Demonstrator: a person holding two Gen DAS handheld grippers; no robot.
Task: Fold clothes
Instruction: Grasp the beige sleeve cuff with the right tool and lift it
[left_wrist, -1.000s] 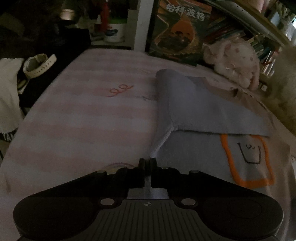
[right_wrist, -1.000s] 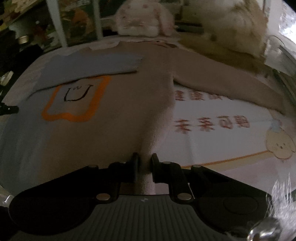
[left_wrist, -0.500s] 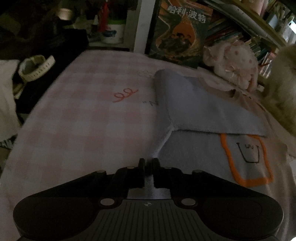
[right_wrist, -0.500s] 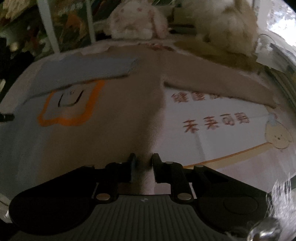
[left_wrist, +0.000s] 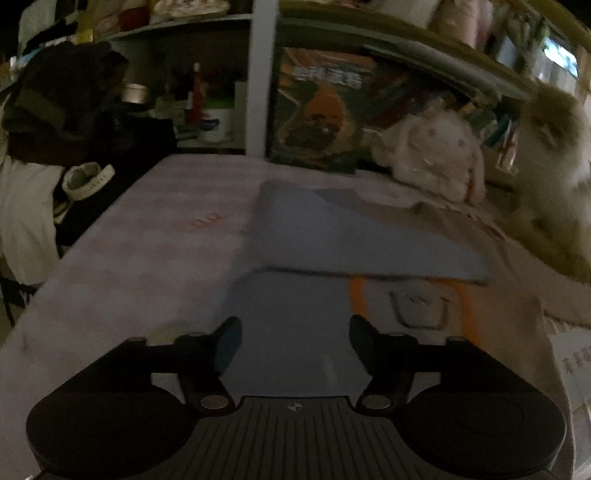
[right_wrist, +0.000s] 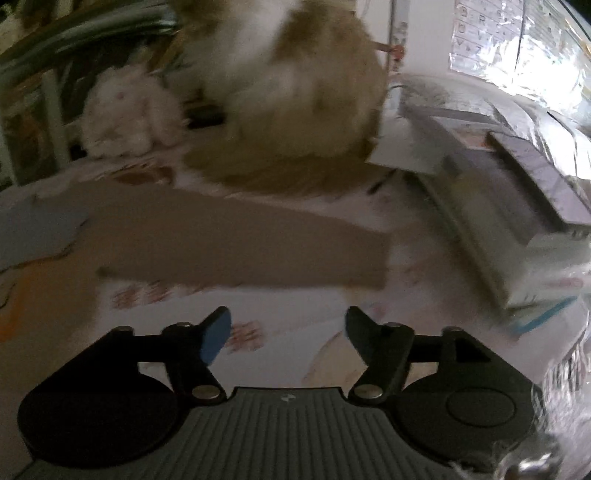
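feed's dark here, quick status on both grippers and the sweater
Left gripper open over the sweater, holding nothing. Right gripper open. Tan sleeve laid out flat, unfolded. Fluffy brown plush sits at its far edge.

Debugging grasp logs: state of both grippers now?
Left gripper: open, holding nothing, above the sweater.
Right gripper: open, holding nothing.

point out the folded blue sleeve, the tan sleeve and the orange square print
folded blue sleeve (left_wrist: 354, 240), left wrist view, middle of the flat blue panel
tan sleeve (right_wrist: 258, 243), right wrist view, middle of its length
orange square print (left_wrist: 356, 299), left wrist view, its left orange edge
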